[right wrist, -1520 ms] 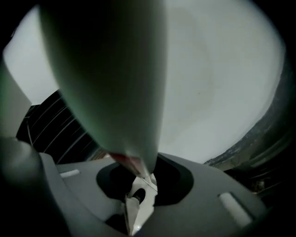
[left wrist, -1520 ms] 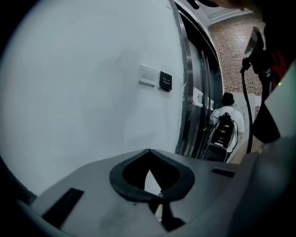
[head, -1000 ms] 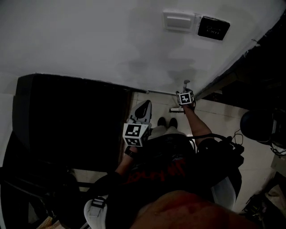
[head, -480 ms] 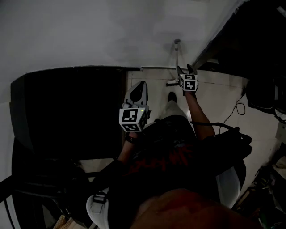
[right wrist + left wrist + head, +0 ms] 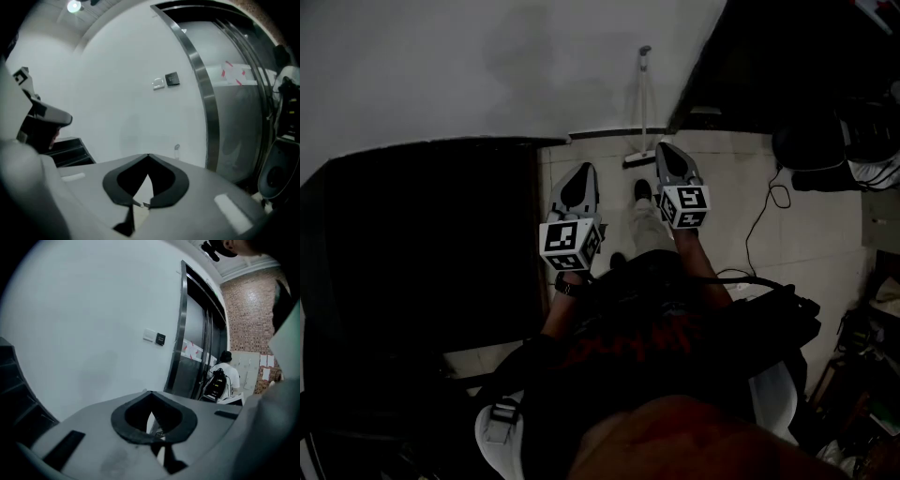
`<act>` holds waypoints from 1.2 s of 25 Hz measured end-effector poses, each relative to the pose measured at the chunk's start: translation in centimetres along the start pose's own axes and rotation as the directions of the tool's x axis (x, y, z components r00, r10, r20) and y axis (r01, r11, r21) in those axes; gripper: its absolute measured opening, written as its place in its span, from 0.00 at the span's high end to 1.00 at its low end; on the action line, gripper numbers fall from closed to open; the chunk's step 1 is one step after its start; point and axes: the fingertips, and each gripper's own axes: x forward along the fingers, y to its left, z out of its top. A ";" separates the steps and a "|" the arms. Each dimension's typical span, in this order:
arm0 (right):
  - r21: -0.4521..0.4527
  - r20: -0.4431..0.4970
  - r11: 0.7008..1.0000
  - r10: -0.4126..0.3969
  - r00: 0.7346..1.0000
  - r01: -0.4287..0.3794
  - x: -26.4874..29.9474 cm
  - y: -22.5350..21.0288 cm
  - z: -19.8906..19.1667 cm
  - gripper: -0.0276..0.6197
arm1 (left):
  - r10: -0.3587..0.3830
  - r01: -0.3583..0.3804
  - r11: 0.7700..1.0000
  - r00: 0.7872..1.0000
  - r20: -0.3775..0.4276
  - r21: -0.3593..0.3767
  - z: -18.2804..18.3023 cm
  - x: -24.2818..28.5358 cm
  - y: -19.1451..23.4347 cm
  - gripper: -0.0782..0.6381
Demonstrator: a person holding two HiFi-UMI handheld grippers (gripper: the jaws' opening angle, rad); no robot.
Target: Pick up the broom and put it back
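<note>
Broom point(image 5: 641, 108) stands propped against the white wall point(image 5: 487, 66), head on the floor at the wall's foot.

Risk: only the lean seems to hold it. A knock from the shoe point(image 5: 642, 190) or from a gripper near the wall would likely slide it down.

Right gripper point(image 5: 660, 148): jaws together, nothing between them, short of the wall.

Left gripper point(image 5: 584, 170): jaws likewise closed, empty.
</note>
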 end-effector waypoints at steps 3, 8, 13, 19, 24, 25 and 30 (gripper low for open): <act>0.028 0.042 1.000 0.009 0.999 -0.010 -5.2 4.3 2.3 0.96 | -0.008 0.008 1.000 1.000 0.003 -0.017 -0.1 -4.3 -0.5 0.88; 0.000 0.131 0.999 0.047 0.990 -0.048 -10.9 7.9 6.9 0.96 | -0.028 0.029 0.999 0.999 0.014 -0.037 0.9 -7.4 -3.0 0.88; 0.006 0.173 0.995 0.094 0.981 -0.096 -14.4 8.6 10.1 0.96 | -0.042 0.042 0.999 0.998 0.052 0.003 3.0 -7.8 -5.9 0.88; -0.021 0.195 0.994 0.109 0.975 -0.107 -17.2 7.2 11.3 0.96 | -0.046 0.043 0.998 0.996 0.080 0.046 4.2 -7.6 -9.5 0.88; -0.009 0.193 0.994 0.107 0.975 -0.107 -18.6 6.7 10.7 0.96 | -0.059 0.054 0.997 0.995 0.082 0.061 3.2 -8.0 -10.9 0.88; -0.003 0.181 0.994 0.104 0.978 -0.105 -18.6 6.6 10.5 0.96 | -0.058 0.054 0.997 0.995 0.076 0.062 3.0 -8.0 -10.9 0.88; 0.026 0.127 0.996 0.077 0.989 -0.081 -18.1 6.2 9.9 0.96 | -0.060 0.057 0.997 0.996 0.067 0.052 2.4 -7.7 -10.7 0.88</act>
